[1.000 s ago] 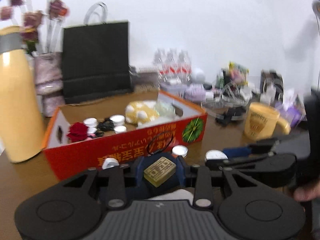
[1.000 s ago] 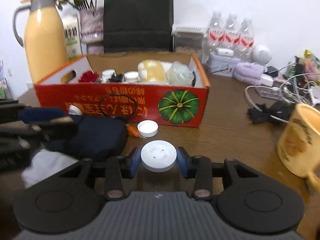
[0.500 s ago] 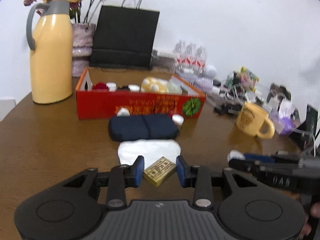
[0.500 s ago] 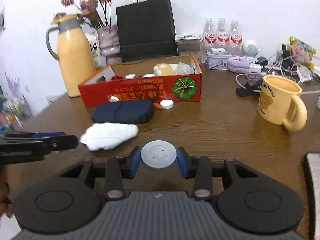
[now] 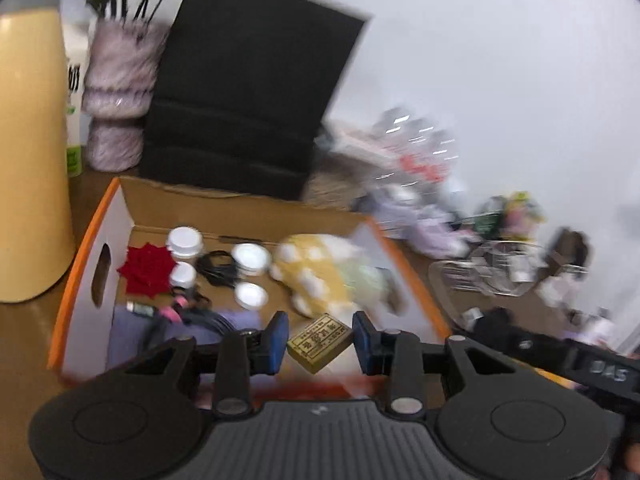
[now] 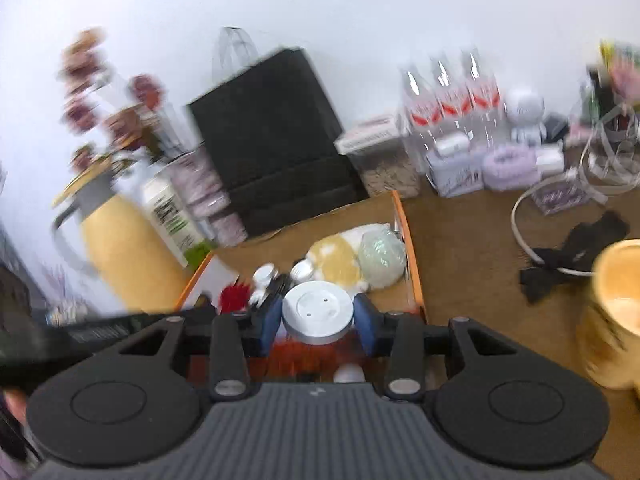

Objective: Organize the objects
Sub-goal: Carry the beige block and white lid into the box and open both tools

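My left gripper point(image 5: 320, 338) is shut on a small gold box point(image 5: 320, 342) with printed characters, held over the near edge of the orange cardboard box point(image 5: 80, 272). My right gripper point(image 6: 318, 316) is shut on a white round jar point(image 6: 318, 312), also over the near edge of the same box point(image 6: 410, 248). Inside the box lie a red flower point(image 5: 147, 270), several white-lidded jars point(image 5: 184, 240), black cords point(image 5: 218, 268), a yellow plush point(image 5: 316, 268) and a purple cloth point(image 5: 128, 328).
A yellow thermos point(image 5: 28, 168) stands left of the box. A black paper bag point(image 5: 248, 100) and a vase point(image 5: 116, 92) stand behind it. Water bottles point(image 6: 452, 92) and clutter sit at the back right. A yellow mug point(image 6: 616, 312) stands at the right.
Both grippers have moved forward from well back on the table to over the orange box, each still holding its object. The views are blurred by motion.
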`<state>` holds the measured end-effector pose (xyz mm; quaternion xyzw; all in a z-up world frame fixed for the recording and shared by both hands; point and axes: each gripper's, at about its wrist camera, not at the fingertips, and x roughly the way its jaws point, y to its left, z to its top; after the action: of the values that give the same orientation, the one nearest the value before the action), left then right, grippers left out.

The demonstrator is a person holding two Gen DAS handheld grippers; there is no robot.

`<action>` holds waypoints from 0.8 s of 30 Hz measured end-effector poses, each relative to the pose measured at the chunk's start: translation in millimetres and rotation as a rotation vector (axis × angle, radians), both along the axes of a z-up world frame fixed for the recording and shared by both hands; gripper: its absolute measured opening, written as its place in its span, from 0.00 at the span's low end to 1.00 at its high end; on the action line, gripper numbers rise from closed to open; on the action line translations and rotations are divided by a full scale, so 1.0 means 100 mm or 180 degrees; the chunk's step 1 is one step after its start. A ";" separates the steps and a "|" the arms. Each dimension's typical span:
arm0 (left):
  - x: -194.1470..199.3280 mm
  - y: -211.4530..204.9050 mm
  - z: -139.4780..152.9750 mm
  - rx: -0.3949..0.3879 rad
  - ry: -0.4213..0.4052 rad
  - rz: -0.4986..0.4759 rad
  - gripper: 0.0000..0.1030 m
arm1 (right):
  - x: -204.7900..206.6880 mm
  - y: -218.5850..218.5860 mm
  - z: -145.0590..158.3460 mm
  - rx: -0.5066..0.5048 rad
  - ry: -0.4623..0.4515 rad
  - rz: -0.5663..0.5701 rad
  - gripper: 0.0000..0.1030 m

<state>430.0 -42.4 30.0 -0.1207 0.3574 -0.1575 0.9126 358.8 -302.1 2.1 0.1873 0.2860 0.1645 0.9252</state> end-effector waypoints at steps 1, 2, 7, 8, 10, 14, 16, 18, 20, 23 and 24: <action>0.13 -0.02 -0.07 0.0029 0.0091 0.0064 0.33 | 0.17 0.01 -0.03 0.0001 0.0057 -0.0042 0.39; 0.25 -0.03 -0.15 -0.0033 0.0193 0.0125 0.32 | 0.33 0.04 -0.08 -0.0053 0.0111 -0.0123 0.39; 0.47 0.07 -0.47 -0.0138 0.0557 0.0124 0.46 | 0.73 0.17 -0.37 -0.0348 0.0264 -0.0370 0.63; 0.44 0.10 -0.47 -0.0147 0.0551 0.0120 0.53 | 0.74 0.18 -0.42 -0.0291 0.0237 -0.0311 0.71; 0.37 0.17 -0.42 -0.0172 0.0523 0.0126 0.57 | 0.74 0.21 -0.41 -0.0288 0.0208 -0.0257 0.74; 0.10 0.31 -0.09 -0.0244 0.0283 0.0056 0.64 | 0.59 0.18 -0.14 -0.0425 -0.0026 -0.0386 0.78; -0.16 0.33 0.07 -0.0252 0.0096 -0.0064 0.71 | 0.45 0.13 -0.01 -0.0388 -0.0122 -0.0387 0.80; -0.48 0.35 0.16 -0.0221 -0.0084 -0.0186 0.77 | 0.25 0.09 0.09 -0.0374 -0.0202 -0.0348 0.82; -0.79 0.35 0.18 -0.0170 -0.0227 -0.0272 0.80 | -0.03 0.10 0.11 -0.0412 -0.0265 -0.0283 0.85; -1.32 0.33 0.08 -0.0007 -0.0348 -0.0262 0.83 | -0.51 0.15 0.02 -0.0464 -0.0315 -0.0151 0.87; -1.48 0.34 0.02 0.0048 -0.0359 -0.0239 0.83 | -0.67 0.18 -0.03 -0.0486 -0.0318 -0.0100 0.87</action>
<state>282.1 -8.7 32.4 -0.0912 0.3109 -0.1954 0.9257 292.0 -283.6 -1.3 0.1123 0.2482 0.1369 0.9524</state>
